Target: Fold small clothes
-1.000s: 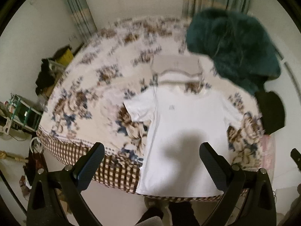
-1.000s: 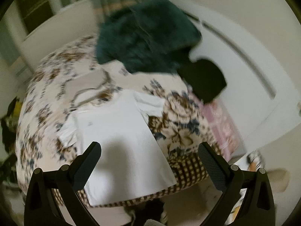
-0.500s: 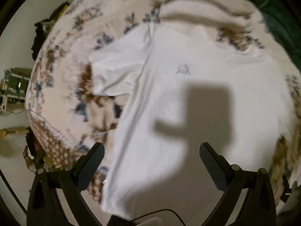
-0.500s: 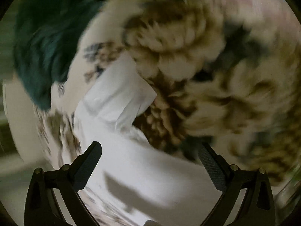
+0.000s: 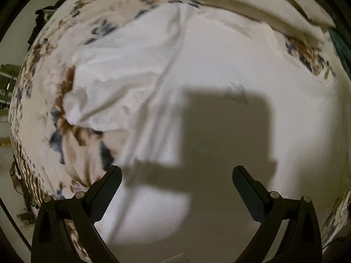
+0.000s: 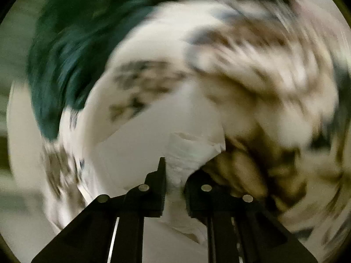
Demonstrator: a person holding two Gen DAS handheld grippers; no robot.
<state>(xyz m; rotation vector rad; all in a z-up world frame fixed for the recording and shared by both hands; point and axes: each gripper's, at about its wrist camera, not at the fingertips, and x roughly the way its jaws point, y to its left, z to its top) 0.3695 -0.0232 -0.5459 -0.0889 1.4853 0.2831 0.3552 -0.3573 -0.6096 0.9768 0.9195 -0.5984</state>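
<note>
Though motion blur smears most of the right view, the right gripper (image 6: 174,175) pinches a white shirt (image 5: 219,70) sleeve at lower centre. Left gripper (image 5: 176,179) hangs spread over the shirt filling its frame on the floral bedspread (image 5: 65,131); the hem is cut off.

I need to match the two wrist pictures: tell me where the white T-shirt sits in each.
Left wrist: white T-shirt fills the centre and right, spread flat.
Right wrist: lower centre, its fabric pinched in the right gripper.
Shared landmark: floral bedspread.
</note>
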